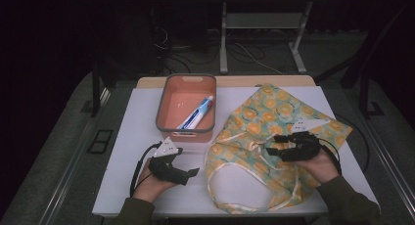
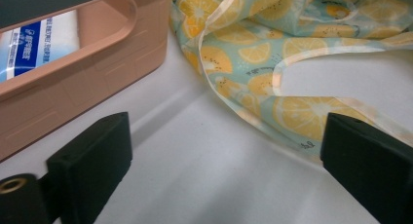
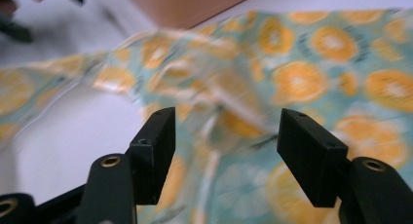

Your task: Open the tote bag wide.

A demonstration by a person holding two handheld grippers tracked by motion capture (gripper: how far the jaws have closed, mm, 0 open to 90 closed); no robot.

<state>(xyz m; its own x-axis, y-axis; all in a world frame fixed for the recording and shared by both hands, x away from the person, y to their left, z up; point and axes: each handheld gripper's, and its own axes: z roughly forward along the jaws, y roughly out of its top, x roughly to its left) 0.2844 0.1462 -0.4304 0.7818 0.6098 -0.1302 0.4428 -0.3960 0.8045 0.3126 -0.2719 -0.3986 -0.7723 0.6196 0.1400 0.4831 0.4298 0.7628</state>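
Apron lies crumpled on table, right of bin; unfolded, most work left. Left gripper spread, empty. Right gripper parted over apron, gripping nothing.

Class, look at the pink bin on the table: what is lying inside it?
Inside the pink bin lies one toothpaste tube, white and blue with a red cap, slanted across the floor. The bin's near wall hides the strip of floor right behind it.
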